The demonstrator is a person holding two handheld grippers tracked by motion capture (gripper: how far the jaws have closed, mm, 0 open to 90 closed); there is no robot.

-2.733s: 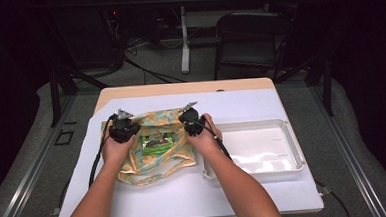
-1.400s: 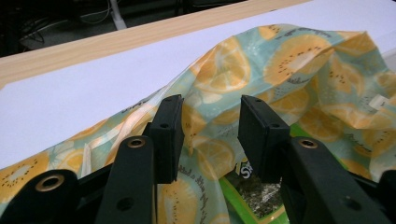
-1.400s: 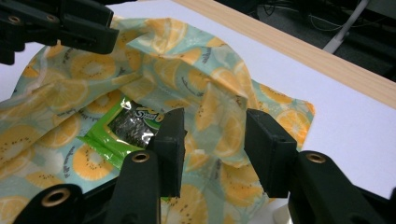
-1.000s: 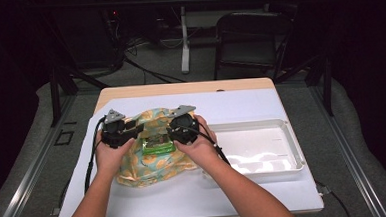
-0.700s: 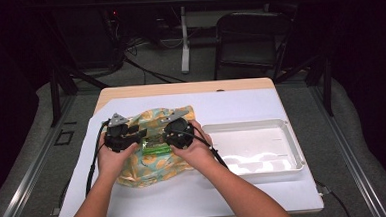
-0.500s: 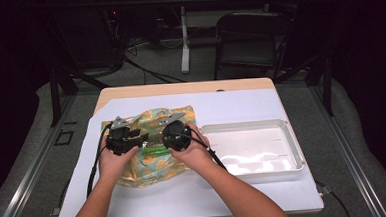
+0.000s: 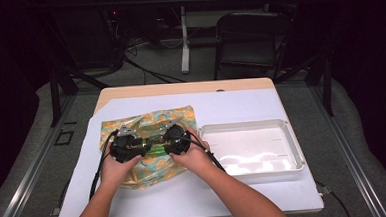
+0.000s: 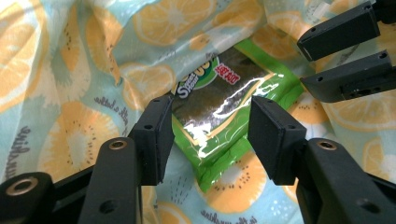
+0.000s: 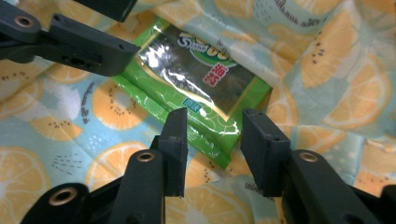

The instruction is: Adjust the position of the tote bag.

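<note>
**Two grippers over a green packet on patterned cloth**

A green packet (image 8: 224, 116) lies on a cloth (image 7: 147, 141) printed with orange slices, which is spread over the left half of the surface (image 7: 185, 199), nearer the left edge than the right. The cloth's far edge sits near the middle of the surface, and its near edge stops short of the front edge, leaving a bare strip of white there.

The left gripper (image 8: 208, 135) hovers over the packet with its fingers (image 8: 156, 135) apart, one on each side of the packet's near corner; whether they touch the film cannot be told. The right gripper (image 9: 212, 149) faces it from the other side, its fingers (image 9: 177, 144) also apart and set over the packet's edge. In each gripper view the other gripper's black fingers show at the far side of the packet, so the two tools are close together with little room between them. Folds of cloth rise around the packet's far edges.

Just right of the cloth stands a white tray (image 7: 290, 138), its left rim near the right hand (image 7: 196, 156). The tray takes up most of the right half, with a narrow bare margin along the right edge. The left hand (image 7: 116, 165) rests over the cloth's near part.
</note>
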